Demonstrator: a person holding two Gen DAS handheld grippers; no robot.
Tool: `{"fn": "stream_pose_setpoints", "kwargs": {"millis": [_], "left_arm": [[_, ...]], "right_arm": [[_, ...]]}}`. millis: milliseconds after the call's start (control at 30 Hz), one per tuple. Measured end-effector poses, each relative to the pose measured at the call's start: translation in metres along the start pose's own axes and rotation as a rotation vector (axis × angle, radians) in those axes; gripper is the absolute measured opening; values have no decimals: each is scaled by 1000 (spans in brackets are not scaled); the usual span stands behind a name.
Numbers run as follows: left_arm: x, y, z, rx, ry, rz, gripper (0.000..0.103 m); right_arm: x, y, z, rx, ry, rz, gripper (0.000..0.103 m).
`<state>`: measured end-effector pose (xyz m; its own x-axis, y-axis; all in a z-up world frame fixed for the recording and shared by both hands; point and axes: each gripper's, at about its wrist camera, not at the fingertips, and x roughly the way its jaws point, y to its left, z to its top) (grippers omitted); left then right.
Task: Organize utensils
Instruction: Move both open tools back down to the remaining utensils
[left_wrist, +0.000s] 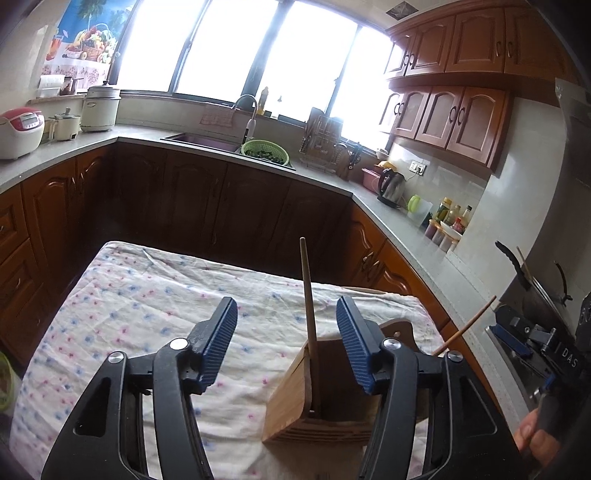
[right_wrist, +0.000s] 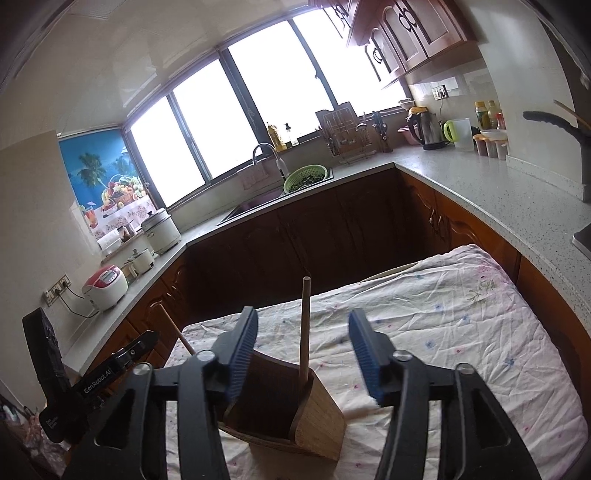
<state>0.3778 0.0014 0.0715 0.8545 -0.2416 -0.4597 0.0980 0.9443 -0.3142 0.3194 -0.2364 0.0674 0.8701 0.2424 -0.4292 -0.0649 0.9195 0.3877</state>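
The desk (left_wrist: 129, 295), draped in a flowered cloth, is carrying the work, and everything else is being placed here against the wooden holder (left_wrist: 291, 402) standing near its front edge. The holder is sitting upright with its open top facing up, probably so that long utensils can be dropped in and stay standing. One wooden stick (left_wrist: 308, 295) is already standing in it, leaning against an inner corner and rising well above the rim.

The left gripper (left_wrist: 288, 343) is hovering just above the holder, released, its blue pads spread wide with nothing between them; one pad is sitting over the holder's far side. The right gripper (right_wrist: 303, 354) is likewise released and empty, its pads straddling the holder and the stick without pressing on either. Both seem to be standing off, as if a utensil has been let go into the holder.

The left wrist view is showing a second thin stick (left_wrist: 465, 326) slanting up beside the holder, toward the right gripper's body, and a hand's fingers at the picture's lower right edge. The right wrist view is showing the holder's dark inside more plainly, and the same slanting stick (right_wrist: 175, 328) behind it, lower end hidden; whether it is resting in the holder I cannot tell.
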Motion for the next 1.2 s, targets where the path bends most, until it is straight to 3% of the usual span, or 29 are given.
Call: {"fn": "stream_pose_setpoints", "kwargs": {"millis": [33, 133, 267, 733, 1200], "left_arm": [[-5, 2, -3, -1, -2, 3, 69], [-17, 8, -12, -1, 10, 23, 78], [-33, 16, -29, 0, 47, 35, 80], [-84, 23, -102, 35, 200, 60, 81], [-109, 27, -152, 40, 289, 73, 81]], "right_arm": [[-3, 0, -1, 0, -4, 2, 62], [-12, 0, -6, 6, -4, 17, 78], [-28, 0, -17, 15, -10, 37, 88], [-81, 1, -71, 17, 49, 34, 88], [-124, -20, -136, 45, 122, -19, 88]]}}
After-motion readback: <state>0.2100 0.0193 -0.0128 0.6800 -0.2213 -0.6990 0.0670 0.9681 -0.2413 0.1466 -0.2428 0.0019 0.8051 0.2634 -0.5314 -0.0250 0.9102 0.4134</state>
